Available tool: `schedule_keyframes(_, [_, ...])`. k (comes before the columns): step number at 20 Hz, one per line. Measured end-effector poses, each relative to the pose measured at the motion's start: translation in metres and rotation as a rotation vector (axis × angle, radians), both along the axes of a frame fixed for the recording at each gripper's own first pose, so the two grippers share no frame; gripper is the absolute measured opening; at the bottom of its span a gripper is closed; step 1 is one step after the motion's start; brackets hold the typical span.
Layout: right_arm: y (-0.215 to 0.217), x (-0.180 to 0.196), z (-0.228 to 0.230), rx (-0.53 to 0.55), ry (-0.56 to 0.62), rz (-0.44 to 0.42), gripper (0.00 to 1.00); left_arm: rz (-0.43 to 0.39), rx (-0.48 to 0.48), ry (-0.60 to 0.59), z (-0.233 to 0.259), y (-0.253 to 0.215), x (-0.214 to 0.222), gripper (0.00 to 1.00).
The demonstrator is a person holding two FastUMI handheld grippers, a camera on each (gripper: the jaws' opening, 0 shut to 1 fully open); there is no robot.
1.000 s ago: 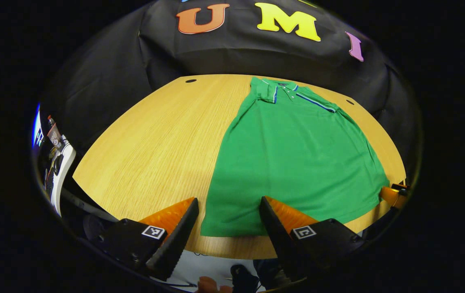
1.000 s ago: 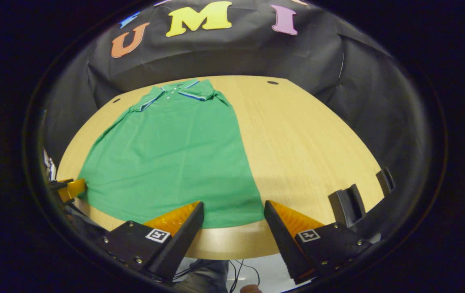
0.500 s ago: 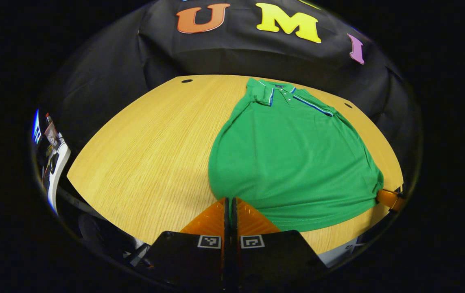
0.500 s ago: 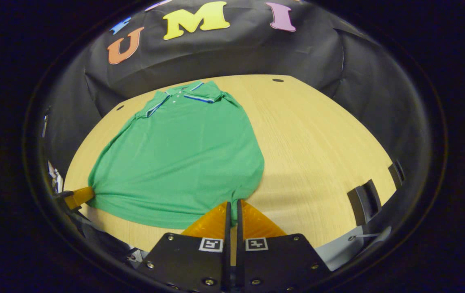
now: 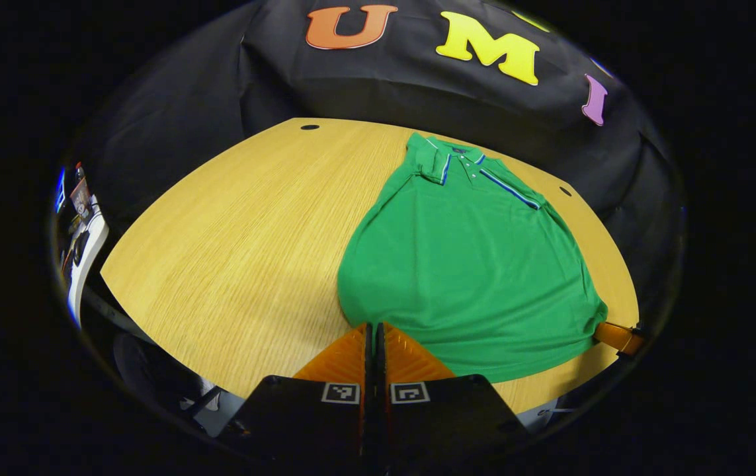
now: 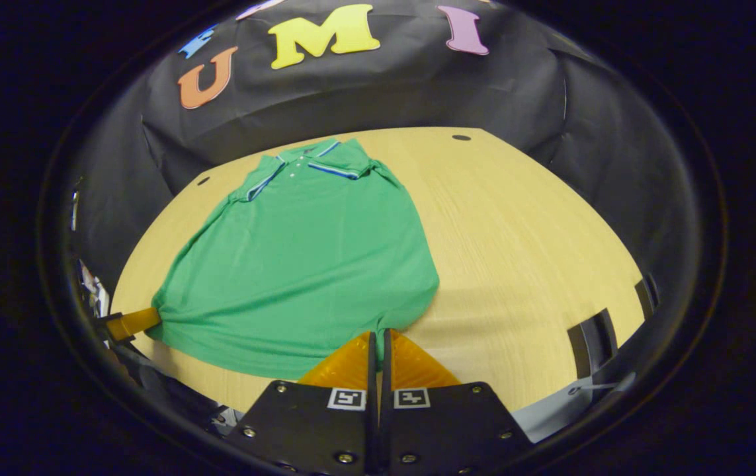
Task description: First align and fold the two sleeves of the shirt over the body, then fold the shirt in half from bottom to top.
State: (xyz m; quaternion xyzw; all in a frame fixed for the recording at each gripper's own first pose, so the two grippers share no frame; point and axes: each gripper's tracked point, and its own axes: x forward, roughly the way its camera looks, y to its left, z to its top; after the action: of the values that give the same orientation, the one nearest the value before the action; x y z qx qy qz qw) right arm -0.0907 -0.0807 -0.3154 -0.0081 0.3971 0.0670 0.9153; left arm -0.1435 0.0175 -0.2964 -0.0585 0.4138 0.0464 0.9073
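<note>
We have the green short-sleeved polo shirt with a blue-and-white striped collar lying front-up on the pale wood-grain desk, its collar toward the far edge and its hem along the near edge. The sleeves look already tucked in, since the body shows as one narrow panel, so we judge the bottom-to-top fold to be the step in hand.

Our left gripper has its fingers pressed together on the hem corner at its side of the shirt, the cloth gathered into a small pucker there. Our right gripper pinches the opposite hem corner in the same way, and from each view we can see the other gripper's tip at the far end of the hem.

The hem between the two pinches sags in a curve, not taut. If we lift unevenly, or let the grippers drift together, the middle may droop and drag on the desk, leaving a crooked crease. The pinches hold little cloth, so a corner could slip out mid-carry. Pulling too fast could also slide the collar end toward the far edge, or loosen the tucked sleeves
</note>
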Motion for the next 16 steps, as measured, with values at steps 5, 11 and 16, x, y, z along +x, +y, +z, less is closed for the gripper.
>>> schedule_keyframes(5, [0.012,0.03,0.027,0.021,-0.05,0.01,0.01,0.018,-0.022,-0.036,0.023,0.002,0.029,0.03])
schedule_keyframes(11, [0.026,0.073,0.048,0.043,-0.084,0.017,0.01,0.025,-0.015,-0.063,0.04,0.003,0.072,0.03])
schedule_keyframes(16, [0.035,0.113,0.062,0.06,-0.101,0.024,0.0,0.031,-0.009,-0.076,0.052,0.001,0.109,0.03])
